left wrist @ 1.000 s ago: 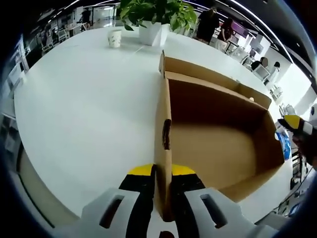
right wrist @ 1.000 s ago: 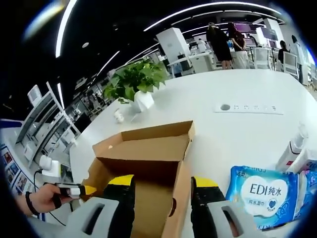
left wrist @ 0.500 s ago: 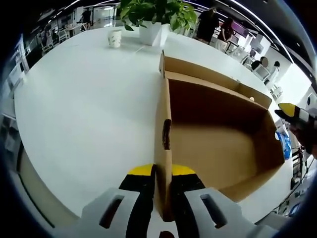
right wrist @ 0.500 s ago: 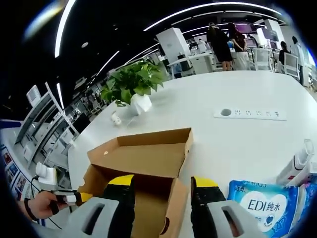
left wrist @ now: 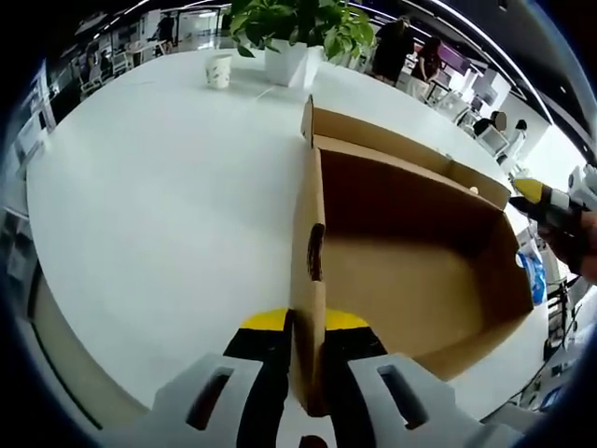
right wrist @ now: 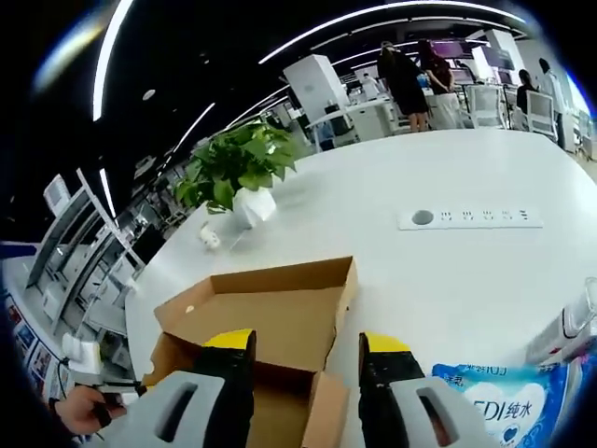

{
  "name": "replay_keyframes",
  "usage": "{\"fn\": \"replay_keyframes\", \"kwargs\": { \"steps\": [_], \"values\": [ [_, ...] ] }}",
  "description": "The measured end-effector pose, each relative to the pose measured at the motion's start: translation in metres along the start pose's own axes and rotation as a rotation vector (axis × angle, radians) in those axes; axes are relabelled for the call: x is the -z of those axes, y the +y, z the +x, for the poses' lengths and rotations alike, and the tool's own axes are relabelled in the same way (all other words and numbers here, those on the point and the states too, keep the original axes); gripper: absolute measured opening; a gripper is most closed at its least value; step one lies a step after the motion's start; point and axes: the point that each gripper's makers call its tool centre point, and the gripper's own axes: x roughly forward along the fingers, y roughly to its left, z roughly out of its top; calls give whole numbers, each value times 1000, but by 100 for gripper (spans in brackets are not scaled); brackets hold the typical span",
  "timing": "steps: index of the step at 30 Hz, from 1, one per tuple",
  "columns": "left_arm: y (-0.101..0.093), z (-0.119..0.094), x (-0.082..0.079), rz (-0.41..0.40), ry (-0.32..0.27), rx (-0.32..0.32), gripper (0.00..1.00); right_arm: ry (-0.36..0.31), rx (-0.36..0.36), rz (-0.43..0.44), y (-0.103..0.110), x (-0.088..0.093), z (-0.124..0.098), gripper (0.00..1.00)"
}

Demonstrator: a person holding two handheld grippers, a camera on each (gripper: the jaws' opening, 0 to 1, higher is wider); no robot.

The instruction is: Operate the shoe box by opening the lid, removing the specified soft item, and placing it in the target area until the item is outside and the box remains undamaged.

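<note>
The brown cardboard shoe box (left wrist: 410,252) stands open on the white table, its lid (left wrist: 392,135) folded back on the far side. Its inside shows bare cardboard. My left gripper (left wrist: 306,322) is shut on the box's near side wall. In the right gripper view the box (right wrist: 270,303) lies below my right gripper (right wrist: 308,347), which is open and held above its corner. A blue pack of wet wipes (right wrist: 504,401) lies on the table right of the box. My right gripper (left wrist: 546,203) also appears beyond the box's far end in the left gripper view.
A potted plant (right wrist: 238,173) and a small paper cup (right wrist: 212,240) stand at the far side of the round white table (left wrist: 159,196). A power strip (right wrist: 471,217) is set into the tabletop. A white bottle (right wrist: 574,327) stands by the wipes. People stand far behind.
My right gripper has lifted up and away from the box, which now sits lower in its view. The left gripper keeps its hold on the wall.
</note>
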Motion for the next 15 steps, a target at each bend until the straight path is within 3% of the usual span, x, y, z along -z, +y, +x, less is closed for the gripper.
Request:
{"fn": "replay_keyframes", "kwargs": {
  "steps": [4, 15],
  "values": [
    [0, 0, 0, -1, 0, -1, 9, 8, 7, 7, -13, -8, 15, 41],
    [0, 1, -1, -3, -1, 0, 9, 39, 13, 5, -23, -17, 48, 41]
  ]
}}
